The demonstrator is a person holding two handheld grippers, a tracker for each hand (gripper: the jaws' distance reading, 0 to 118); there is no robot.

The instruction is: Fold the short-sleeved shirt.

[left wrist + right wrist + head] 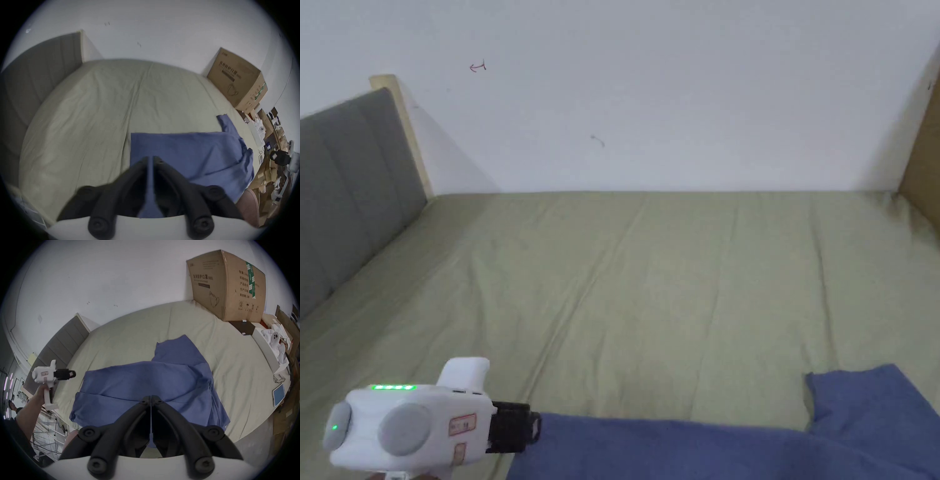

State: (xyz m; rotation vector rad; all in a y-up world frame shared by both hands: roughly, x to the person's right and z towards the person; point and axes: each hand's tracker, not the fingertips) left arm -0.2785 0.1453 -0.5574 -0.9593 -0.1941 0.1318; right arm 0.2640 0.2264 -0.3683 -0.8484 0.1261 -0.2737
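Both tools closed, left tool [150, 160] and right tool [151, 400] each with blue shirt [146, 382] cloth between its jaws.

The blue short-sleeved shirt [146, 382] is lying spread across the near edge of the olive-green bed [129, 331], its fabric rumpled in soft folds. One sleeve is sticking out flat toward the bed's far right side, and a fold is running across the body.

We find the shirt [146, 386] lying on the bed [129, 331] at its near edge. The headboard [350, 187] stands at nine o'clock, the cardboard box [227, 285] at two o'clock against the wall [675, 94].
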